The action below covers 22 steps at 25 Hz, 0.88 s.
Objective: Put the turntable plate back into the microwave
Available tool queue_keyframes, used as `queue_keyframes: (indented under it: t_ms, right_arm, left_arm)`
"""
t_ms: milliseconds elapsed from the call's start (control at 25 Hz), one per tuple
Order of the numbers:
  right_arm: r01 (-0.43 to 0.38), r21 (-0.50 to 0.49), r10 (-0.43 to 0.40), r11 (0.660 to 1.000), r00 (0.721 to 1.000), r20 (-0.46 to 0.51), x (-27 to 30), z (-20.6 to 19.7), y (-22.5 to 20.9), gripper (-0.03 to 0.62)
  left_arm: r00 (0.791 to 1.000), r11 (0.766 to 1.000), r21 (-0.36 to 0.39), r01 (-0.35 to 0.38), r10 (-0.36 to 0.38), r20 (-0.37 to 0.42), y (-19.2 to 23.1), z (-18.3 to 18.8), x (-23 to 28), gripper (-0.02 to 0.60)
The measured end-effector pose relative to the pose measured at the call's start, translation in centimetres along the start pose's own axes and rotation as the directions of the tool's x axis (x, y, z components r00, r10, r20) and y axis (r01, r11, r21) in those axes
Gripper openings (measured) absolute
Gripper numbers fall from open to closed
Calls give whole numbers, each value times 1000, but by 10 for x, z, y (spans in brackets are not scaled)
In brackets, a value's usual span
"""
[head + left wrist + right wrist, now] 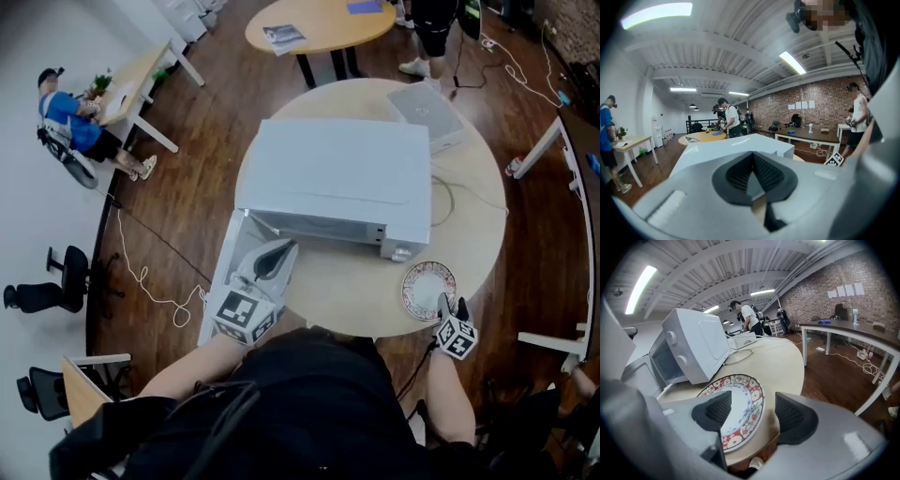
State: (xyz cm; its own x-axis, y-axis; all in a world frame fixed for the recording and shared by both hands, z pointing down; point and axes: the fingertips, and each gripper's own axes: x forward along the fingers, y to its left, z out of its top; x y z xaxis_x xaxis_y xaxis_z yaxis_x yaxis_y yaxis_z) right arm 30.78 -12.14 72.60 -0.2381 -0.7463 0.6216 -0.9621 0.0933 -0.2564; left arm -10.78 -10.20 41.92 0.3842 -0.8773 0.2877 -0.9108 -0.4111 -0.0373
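Head view: the turntable plate (428,289) lies near the table's (361,305) front edge, right of the microwave (333,178). Left gripper view: the left gripper's (752,176) jaws seem pressed on the open microwave door (225,281), probably to hold it open. Right gripper view: the right gripper's (752,413) jaws are spread around the plate's rim, apparently to pinch it.
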Motion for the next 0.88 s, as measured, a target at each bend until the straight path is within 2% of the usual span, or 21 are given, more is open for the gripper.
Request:
queue_keyframes:
  t_ms: [240, 400, 720, 880]
  right_arm:
    - [-29, 7, 29, 1000, 1000, -7, 20, -7, 9, 284]
    - [-41, 11, 41, 999, 999, -19, 22, 2, 18, 284]
    - [-38, 32, 39, 999, 999, -36, 20, -2, 16, 282]
    - [-24, -9, 23, 1000, 998, -60, 20, -4, 16, 282]
  left_arm:
    - [1000, 1000, 5, -21, 21, 9, 10, 2, -7, 5]
    - [999, 999, -28, -45, 45, -2, 22, 3, -11, 5]
    - [999, 998, -42, -39, 39, -15, 22, 0, -11, 5]
    - [999, 999, -41, -33, 32, -19, 21, -1, -11, 5]
